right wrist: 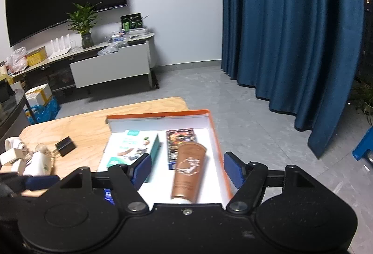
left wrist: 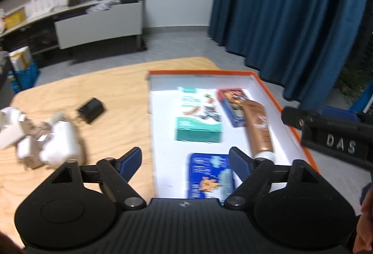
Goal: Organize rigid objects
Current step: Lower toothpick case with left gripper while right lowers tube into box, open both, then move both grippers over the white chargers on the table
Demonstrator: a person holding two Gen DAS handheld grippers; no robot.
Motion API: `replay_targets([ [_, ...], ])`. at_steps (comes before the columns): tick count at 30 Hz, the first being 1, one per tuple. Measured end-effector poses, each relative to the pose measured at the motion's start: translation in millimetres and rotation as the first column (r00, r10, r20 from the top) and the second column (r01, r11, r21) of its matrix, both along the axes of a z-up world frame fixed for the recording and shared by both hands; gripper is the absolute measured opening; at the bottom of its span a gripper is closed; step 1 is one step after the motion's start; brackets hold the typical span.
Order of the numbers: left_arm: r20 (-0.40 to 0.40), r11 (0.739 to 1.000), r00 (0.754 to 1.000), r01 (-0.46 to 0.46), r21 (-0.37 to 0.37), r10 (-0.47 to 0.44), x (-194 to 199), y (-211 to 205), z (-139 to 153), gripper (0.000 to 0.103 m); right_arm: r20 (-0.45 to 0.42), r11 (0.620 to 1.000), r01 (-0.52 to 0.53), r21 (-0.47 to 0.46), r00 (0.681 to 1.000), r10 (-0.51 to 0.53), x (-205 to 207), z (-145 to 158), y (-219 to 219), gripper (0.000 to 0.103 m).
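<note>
Hovering over the near end of the orange-rimmed box (left wrist: 275, 90), the left gripper (left wrist: 185, 161) has its pads spread apart with nothing between them, the blue carton (left wrist: 211, 175) lying flat in the box below. The right gripper (right wrist: 186, 168) is likewise parted and empty above the bronze tube (right wrist: 188, 172), which lies loose on the white floor of the box, cap end nearest and far end propped on the dark patterned carton (right wrist: 179, 136) (probably set down that way for want of room). Beside these, the teal carton (right wrist: 132, 149) lies flat, so the packages sit in rough rows. Left of the box, on the wooden desk (left wrist: 121, 100), a black adapter (left wrist: 91, 109) and a heap of white chargers (left wrist: 58, 146) seem yet to be sorted. Beyond stand a sideboard with a potted plant (right wrist: 83, 20) and blue curtains (right wrist: 291, 32).
</note>
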State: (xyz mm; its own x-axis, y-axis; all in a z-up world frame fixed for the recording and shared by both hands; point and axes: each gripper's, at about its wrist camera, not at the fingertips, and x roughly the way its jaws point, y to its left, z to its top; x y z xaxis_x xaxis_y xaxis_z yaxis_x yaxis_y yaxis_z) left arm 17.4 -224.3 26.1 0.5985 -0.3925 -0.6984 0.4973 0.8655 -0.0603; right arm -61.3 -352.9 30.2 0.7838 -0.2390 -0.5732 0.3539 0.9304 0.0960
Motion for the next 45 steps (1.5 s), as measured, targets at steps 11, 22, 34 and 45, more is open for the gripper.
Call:
replay_targets([
  [11,0.033,0.991,0.992,-0.127,0.05,0.126,10.5,49.7,8.9,0.097,-0.013,0.996,-0.083,0.01,0.996,0.083,19.5,4.5,49.7,0.09],
  [22,0.021,0.965,0.965,-0.262,0.02,0.262,18.6,114.4,9.9,0.097,-0.03,0.981,-0.194,-0.007,0.981,0.194,35.0,6.1,104.0,0.094],
  [34,-0.014,0.922,0.922,-0.387,0.006,0.387,20.9,179.6,-8.8,0.099,-0.064,0.954,-0.3,-0.02,0.952,0.298,39.5,-5.0,144.2,0.096],
  [45,-0.043,0.88,0.879,-0.476,-0.011,0.475,40.3,211.2,-17.7,0.099,-0.088,0.945,-0.326,0.003,0.942,0.325,42.2,-18.9,148.4,0.096],
])
